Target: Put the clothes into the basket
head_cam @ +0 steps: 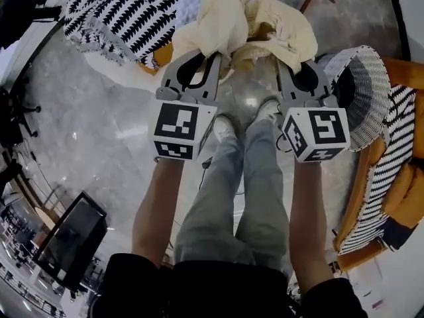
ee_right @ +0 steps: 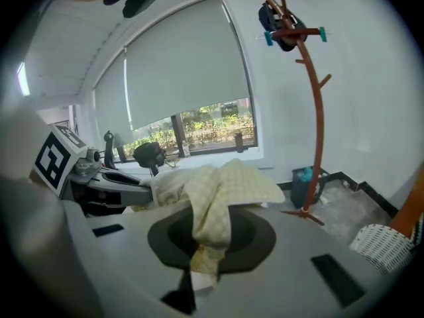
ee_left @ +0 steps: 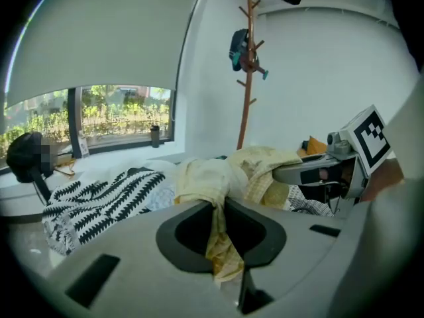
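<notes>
The grey shiny floor (head_cam: 93, 118) is the biggest thing, and it has lots of open room on the person's left side. Along the far edge lies a black-and-white patterned blanket (head_cam: 126, 12). On the right edge sits an orange chair (head_cam: 397, 184) with striped cushions, so that side is tight. Just beside the chair stands the white woven basket (head_cam: 374, 78), and its dark inside shows on the side nearer the right gripper. The pale yellow cloth (head_cam: 245, 18) is up in the air, bunched between the two grippers. It is near the blanket's edge and is not in the basket. The left gripper (head_cam: 215, 58) has its jaws pinched nearly together on one side of the cloth, and a thin bit of cloth hangs down between them. The right gripper (head_cam: 285, 61) pinches the other side the same way. The grippers are side by side with a small gap between them. A thin brown coat stand (ee_right: 318, 111) stands by the white wall, well apart from the basket.
</notes>
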Motion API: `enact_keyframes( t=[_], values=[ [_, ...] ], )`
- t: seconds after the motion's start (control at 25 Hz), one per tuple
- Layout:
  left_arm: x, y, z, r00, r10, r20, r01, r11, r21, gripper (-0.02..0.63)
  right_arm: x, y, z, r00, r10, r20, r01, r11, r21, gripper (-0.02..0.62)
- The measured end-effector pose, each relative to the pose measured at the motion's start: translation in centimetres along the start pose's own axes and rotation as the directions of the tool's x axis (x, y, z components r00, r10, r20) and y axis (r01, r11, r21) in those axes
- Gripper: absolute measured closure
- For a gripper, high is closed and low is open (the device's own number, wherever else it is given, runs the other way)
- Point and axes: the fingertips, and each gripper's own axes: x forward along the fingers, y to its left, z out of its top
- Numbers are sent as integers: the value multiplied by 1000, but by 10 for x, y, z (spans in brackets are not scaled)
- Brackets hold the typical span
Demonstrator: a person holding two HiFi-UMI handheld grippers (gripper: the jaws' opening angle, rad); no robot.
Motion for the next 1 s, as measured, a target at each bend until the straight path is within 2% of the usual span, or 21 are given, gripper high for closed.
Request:
enact_keyframes(
  t=[0.2,0.4,0.56,0.76,0.88,1.0],
  values=[
    [32,-56,36,994,-110,10,109,991,83,566,-42,-56,2,991,-124,45,121,990,69,560],
    [68,-141,73,974,-226,18,220,962,159,566,-106,-125,-5,959,-273,76,262,956,130,560],
    [98,-225,99,933,-360,5,347,903,251,565,-165,-178,-19,905,-414,94,389,898,206,560],
    [137,-327,121,879,-476,-14,456,833,313,566,-237,-246,-42,839,-540,70,507,821,262,560],
    [158,-390,126,837,-547,-25,523,786,330,565,-278,-285,-64,796,-603,45,566,769,298,560],
    [172,-443,117,789,-610,-69,595,731,334,565,-311,-309,-89,749,-663,0,624,705,337,560]
  ],
)
